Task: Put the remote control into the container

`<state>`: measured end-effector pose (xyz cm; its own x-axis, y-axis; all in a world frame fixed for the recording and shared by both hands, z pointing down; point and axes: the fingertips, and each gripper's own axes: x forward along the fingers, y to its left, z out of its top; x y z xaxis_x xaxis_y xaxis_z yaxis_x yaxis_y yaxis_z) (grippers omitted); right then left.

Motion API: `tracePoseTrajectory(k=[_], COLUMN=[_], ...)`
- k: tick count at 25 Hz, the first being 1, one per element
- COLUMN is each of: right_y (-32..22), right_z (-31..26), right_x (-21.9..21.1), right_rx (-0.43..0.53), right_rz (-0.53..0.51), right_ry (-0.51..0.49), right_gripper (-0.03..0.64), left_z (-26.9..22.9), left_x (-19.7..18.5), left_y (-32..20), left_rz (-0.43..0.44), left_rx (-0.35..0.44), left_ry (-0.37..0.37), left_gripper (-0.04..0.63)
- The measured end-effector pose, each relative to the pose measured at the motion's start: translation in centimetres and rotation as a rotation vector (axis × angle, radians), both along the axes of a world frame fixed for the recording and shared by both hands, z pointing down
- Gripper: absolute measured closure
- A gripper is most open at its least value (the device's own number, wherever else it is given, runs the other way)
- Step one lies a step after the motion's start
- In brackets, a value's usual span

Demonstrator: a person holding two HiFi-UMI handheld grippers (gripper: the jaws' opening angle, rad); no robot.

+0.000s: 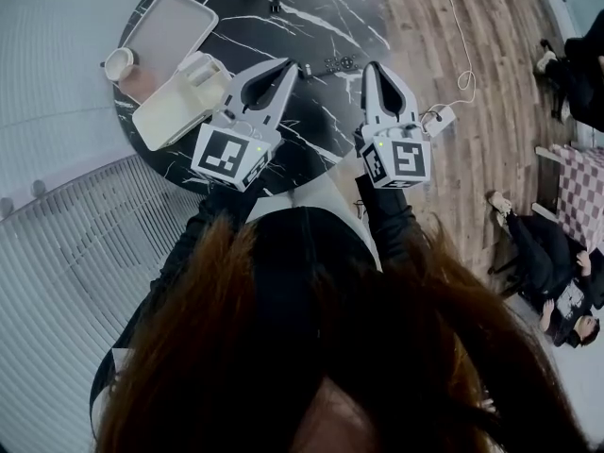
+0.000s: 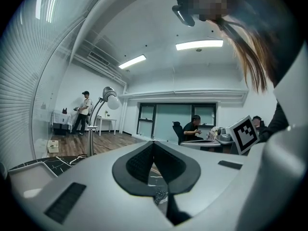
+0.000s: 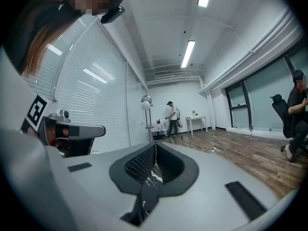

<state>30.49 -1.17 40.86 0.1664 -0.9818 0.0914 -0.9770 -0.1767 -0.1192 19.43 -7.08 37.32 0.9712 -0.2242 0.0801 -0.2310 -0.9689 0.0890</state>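
black remote control (image 1: 336, 63) lies flat, long axis left to right.

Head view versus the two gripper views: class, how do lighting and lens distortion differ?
Head view: dim and bluish, the floorboards bow outward. Left gripper view: the ceiling light is blown out and the corners are black. Right gripper view: the blinds curve strongly.

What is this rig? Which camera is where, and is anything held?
No robot: a person holds a gripper in each hand. The head view looks down on the left gripper and right gripper over a black marble table. The other two views come from cameras riding on each gripper, looking along its fingers. On the table: a grey tray, a white cup, a cream container and a small dark item, likely the remote. Both pairs of fingers are closed, holding nothing.
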Motion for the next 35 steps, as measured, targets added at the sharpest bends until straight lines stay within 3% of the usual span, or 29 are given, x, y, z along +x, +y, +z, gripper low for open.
tracePoseTrajectory(k=[5, 9, 14, 17, 20, 28, 35], right_y=[-1.3, -3.1, -4.8, -5.7, -6.3, -6.4, -6.8], right_z=[2.4, 7.4, 12.8, 15.6, 18.4, 23.9, 26.4], right_x=[0.4, -0.9, -2.2, -3.5, -4.6, -6.0, -5.7], right_rx=[-0.082, -0.28, -0.477, -0.599, -0.722, -0.954, -1.057], right_rz=[-0.057, -0.219, -0.395, -0.53, -0.667, -0.963, -1.088], right_ry=[-0.02, -0.017, 0.134, 0.229, 0.361, 0.634, 0.687], right_gripper=[0.597, 0.595, 0.586, 0.466, 0.412, 0.36, 0.359], left_z=[0.7, 1.3, 1.6, 1.7, 1.8, 1.8, 1.9], left_x=[0.5, 0.8, 0.7, 0.7, 0.7, 0.1, -0.7], left_y=[-1.1, -2.0, -2.6, -2.9, -3.2, -3.7, -4.4], left_rz=[-0.015, -0.026, -0.039, -0.044, -0.05, -0.069, -0.095], left_rx=[-0.001, -0.005, -0.015, -0.015, -0.02, -0.019, -0.02], left_ry=[-0.013, -0.021, -0.018, -0.022, -0.021, -0.023, -0.032], left_gripper=[0.597, 0.597, 0.597, 0.597, 0.597, 0.597, 0.597])
